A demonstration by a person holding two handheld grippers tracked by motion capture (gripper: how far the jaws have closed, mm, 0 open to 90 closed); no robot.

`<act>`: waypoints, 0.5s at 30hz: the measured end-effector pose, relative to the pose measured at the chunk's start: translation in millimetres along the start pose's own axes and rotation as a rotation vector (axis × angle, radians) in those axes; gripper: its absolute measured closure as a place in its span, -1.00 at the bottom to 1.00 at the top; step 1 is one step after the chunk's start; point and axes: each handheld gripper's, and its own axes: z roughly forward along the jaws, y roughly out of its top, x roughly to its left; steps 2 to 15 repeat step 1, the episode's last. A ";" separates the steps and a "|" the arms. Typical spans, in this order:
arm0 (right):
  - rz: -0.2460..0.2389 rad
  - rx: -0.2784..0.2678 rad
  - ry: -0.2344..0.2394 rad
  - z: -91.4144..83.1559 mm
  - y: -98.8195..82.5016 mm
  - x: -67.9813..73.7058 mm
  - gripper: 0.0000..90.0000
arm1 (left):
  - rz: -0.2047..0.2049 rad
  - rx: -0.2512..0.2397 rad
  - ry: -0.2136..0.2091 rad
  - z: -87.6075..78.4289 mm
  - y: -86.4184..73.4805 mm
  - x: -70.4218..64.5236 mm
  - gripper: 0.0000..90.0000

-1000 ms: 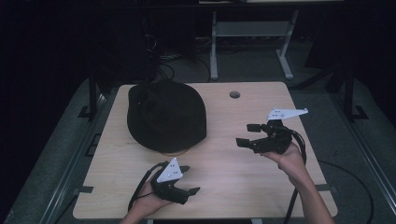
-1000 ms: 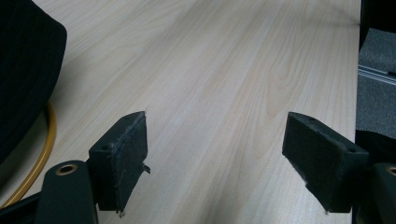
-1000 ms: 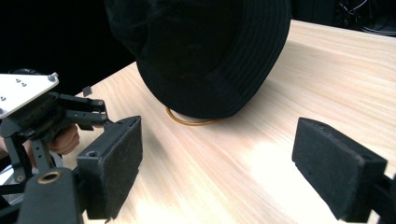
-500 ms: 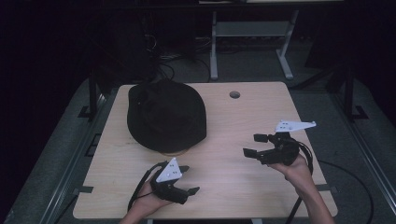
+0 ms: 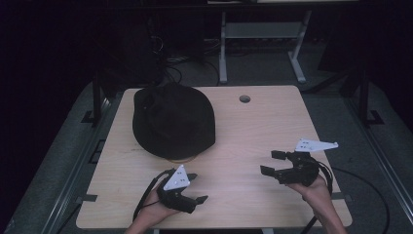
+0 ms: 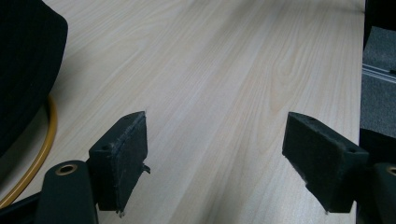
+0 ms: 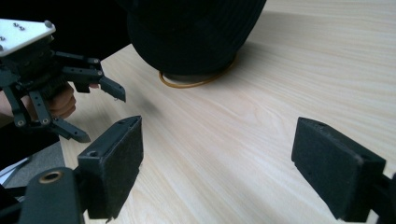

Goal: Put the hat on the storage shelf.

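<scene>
A black hat (image 5: 173, 122) lies on the left half of the wooden table (image 5: 253, 126), with a thin yellow ring (image 5: 181, 159) peeking out under its near edge. My left gripper (image 5: 197, 187) rests near the front edge just below the hat, open and empty. My right gripper (image 5: 271, 162) is at the right front, open, jaws pointing left toward the hat. In the left gripper view the jaws (image 6: 217, 158) stand wide over bare wood, hat (image 6: 23, 70) and ring (image 6: 44, 140) at the left. The right gripper view looks between its jaws (image 7: 217, 163) at the hat (image 7: 196, 32), the ring (image 7: 187, 84) and the left gripper (image 7: 102, 116).
A round cable hole (image 5: 245, 98) sits near the table's far edge. Beyond the table stand a grey metal frame (image 5: 263, 34) and cables on the floor. Bare wood stretches between the two grippers and along the right side.
My right gripper has drawn back toward the near right of the table, staying open. The left gripper and the hat have not moved.
</scene>
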 end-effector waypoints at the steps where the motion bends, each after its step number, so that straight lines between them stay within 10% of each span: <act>1: 0.001 -0.003 -0.002 -1.2 -2.7 0.2 -0.64 | 0.000 0.000 0.001 -0.1 0.1 -0.1 -0.52; 15: 0.001 -0.003 -0.002 -1.2 -2.7 0.2 -0.64 | 0.000 0.000 0.001 -0.1 0.1 -0.1 -0.52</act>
